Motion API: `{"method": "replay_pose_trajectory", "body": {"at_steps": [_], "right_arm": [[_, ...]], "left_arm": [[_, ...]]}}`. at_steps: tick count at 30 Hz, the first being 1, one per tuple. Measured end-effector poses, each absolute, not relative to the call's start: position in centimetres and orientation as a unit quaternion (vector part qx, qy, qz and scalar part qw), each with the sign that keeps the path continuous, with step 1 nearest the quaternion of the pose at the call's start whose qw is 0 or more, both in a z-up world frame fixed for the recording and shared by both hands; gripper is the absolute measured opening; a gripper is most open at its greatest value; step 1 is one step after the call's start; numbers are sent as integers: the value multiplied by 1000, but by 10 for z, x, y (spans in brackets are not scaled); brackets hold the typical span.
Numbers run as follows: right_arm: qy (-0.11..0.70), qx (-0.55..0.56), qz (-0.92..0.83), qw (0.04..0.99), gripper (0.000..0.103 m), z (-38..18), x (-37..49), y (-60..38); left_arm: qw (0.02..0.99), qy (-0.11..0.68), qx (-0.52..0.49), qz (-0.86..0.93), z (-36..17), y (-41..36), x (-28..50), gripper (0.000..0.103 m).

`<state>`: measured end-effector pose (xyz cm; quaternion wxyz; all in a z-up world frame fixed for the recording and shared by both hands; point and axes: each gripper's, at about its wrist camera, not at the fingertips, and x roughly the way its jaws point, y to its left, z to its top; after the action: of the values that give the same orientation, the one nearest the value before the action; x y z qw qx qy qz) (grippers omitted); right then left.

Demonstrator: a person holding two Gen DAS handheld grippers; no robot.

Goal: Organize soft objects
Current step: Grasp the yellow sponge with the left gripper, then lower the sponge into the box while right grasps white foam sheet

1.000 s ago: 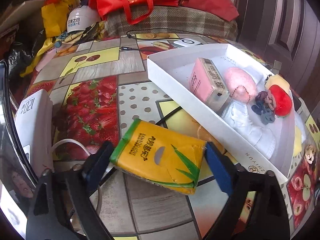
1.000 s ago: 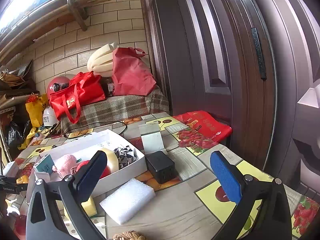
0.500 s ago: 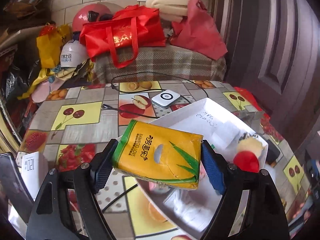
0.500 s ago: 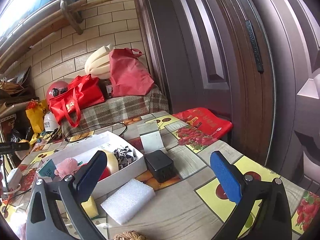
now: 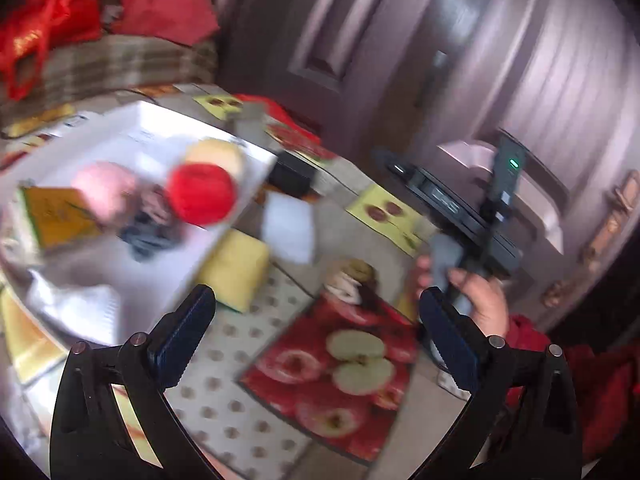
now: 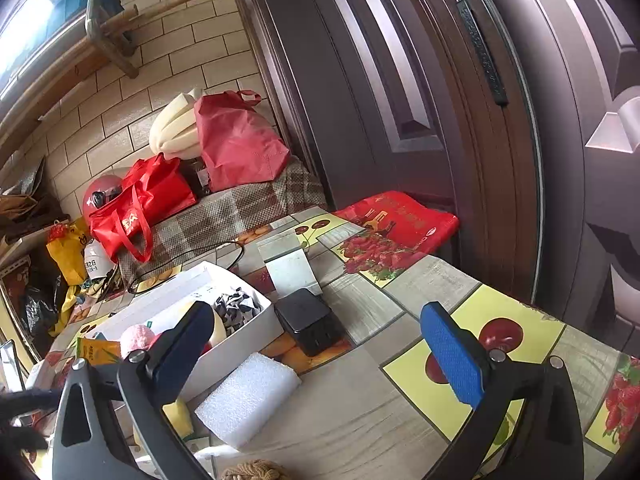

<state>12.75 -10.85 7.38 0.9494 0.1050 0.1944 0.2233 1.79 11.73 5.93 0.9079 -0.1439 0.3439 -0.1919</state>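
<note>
In the left wrist view, blurred throughout, the yellow tissue pack (image 5: 56, 216) lies at the nine o'clock edge, inside the white box (image 5: 256, 168), at its near left end. At the pack's two o'clock sits a pink plush ball (image 5: 106, 190), and further right a red ball (image 5: 200, 196) with a pale yellow one (image 5: 216, 154) just behind it; dark hair ties (image 5: 146, 236) lie at the red ball's seven o'clock. Outside the box, touching its near right wall, is a yellow sponge (image 5: 236, 268), and at the sponge's one o'clock a white foam block (image 5: 288, 226). A black charger (image 5: 290, 174) stands beyond the box's right corner. The left gripper (image 5: 316, 340) hangs over the fruit-print tablecloth (image 5: 348, 376); its jaws have just been opening and now stand spread wide with nothing between them. At three o'clock a hand (image 5: 476, 300) grips the handle of the other tool.

In the right wrist view, the pack (image 6: 98, 350) shows at nine o'clock, in the left end of the box (image 6: 240, 338), with the pink ball (image 6: 136, 338) just to its right and a black-and-white patterned cloth (image 6: 236, 308) at the far right end. The foam block (image 6: 248, 398) lies at six o'clock of the box, the charger (image 6: 310, 326) at its three o'clock. The right gripper (image 6: 316, 360) is spread wide and empty above the table.
</note>
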Motion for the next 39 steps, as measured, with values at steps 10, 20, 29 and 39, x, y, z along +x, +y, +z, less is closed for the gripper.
{"method": "replay_pose_trajectory", "body": {"at_steps": [10,20,29,39], "right_arm": [[209,116,217,947,103,72,132,-111],[245,130,238,931,103,66,144,-111],[378,-30,313,871,103,54,153,-37],[424,-179,277,844,89,22,150,32]], "left_arm": [[911,391,-119,-45,31,144,49,102],[904,424,5,-57,22,90,100,99],[913,408,-5,3,8,119,57,43],[943,322,-53,69,26,151,-5,43]]}}
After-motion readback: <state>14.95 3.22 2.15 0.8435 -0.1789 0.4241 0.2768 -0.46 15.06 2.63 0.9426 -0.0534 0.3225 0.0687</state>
